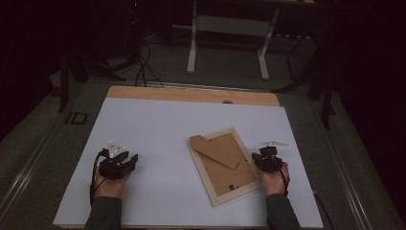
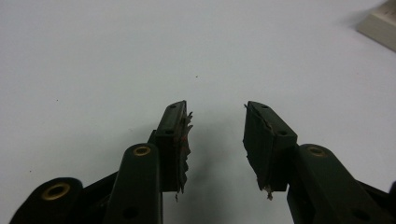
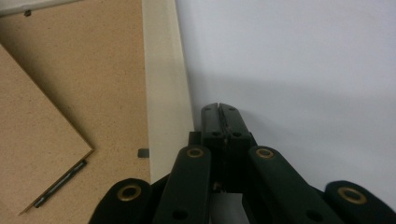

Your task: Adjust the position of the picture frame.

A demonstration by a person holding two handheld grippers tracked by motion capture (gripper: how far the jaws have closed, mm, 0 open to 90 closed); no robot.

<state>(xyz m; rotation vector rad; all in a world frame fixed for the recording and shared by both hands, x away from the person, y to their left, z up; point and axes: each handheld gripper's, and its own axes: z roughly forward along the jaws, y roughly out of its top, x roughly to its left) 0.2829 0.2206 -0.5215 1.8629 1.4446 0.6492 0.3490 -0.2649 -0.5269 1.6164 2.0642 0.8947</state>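
Picture frame (image 1: pixel 223 165) lies face down on the white tabletop (image 1: pixel 158 124) in the high view, right of centre, its cream border around a brown backing board with a fold-out stand. Its long axis runs from the upper left of the frame toward the lower right, tilted slightly. The right hand-held gripper (image 1: pixel 265 158) sits just beside the frame's right-hand long edge, at mid right of the picture. The left hand-held gripper (image 1: pixel 125 160) rests well apart from the frame, at lower left. The right hand is therefore the nearer one.

Left gripper view: the left hand-held gripper (image 2: pixel 216 133) has its jaws parted about halfway, with nothing between them but bare tabletop. A corner of the picture frame (image 2: pixel 380 25) shows at the upper right of the picture, far ahead.

Right gripper view: the right hand-held gripper (image 3: pixel 219 122) has its jaws fully together and holds nothing. The frame's cream border (image 3: pixel 163 84) runs up the picture immediately left of the jaw tips; whether they touch it cannot be told. Judged from this, any grasp would first require the jaws to part.
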